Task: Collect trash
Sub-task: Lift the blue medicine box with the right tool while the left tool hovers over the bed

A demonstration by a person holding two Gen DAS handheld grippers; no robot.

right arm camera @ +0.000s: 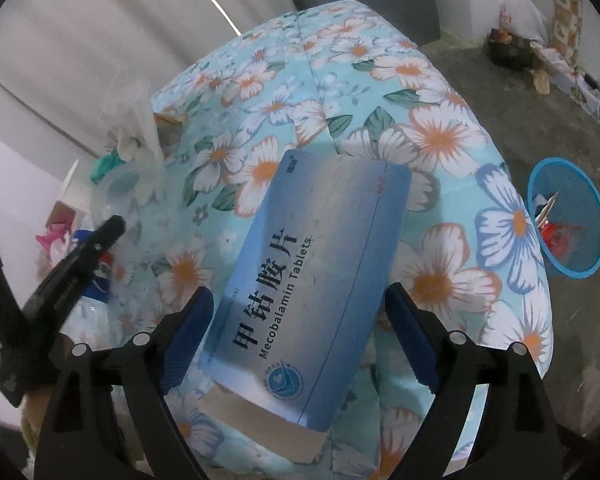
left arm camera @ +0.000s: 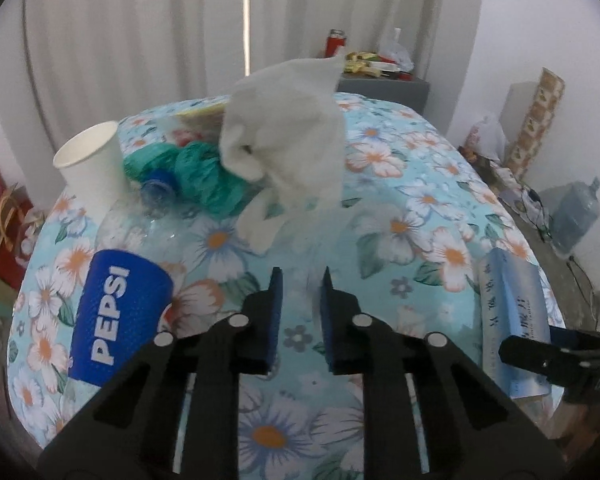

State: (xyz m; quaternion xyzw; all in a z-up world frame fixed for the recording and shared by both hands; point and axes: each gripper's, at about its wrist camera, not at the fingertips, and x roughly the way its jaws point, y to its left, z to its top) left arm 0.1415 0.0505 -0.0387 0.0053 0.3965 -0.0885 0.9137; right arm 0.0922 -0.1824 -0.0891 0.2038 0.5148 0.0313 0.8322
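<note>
Where the tablet box (right arm camera: 312, 280) lies: flat on the floral table (right arm camera: 440, 128), printed face up, between the right gripper's (right arm camera: 300, 290) jaws.
Long axis: 7 o'clock to 1 o'clock in the right wrist view — opened flap nearest the camera.
Handling: light, thin cardboard, probably crushable; grip across its width, on the long edges, mid-length.
Right jaws: spread wide, astride the box, pads clear of it.
Left gripper (left arm camera: 301, 272) jaws: nearly together; whether they pinch anything — perhaps a wisp of the tissue (left arm camera: 284, 132) — I cannot tell.
Blue bin (right arm camera: 566, 216): on the floor at 3 o'clock.
</note>
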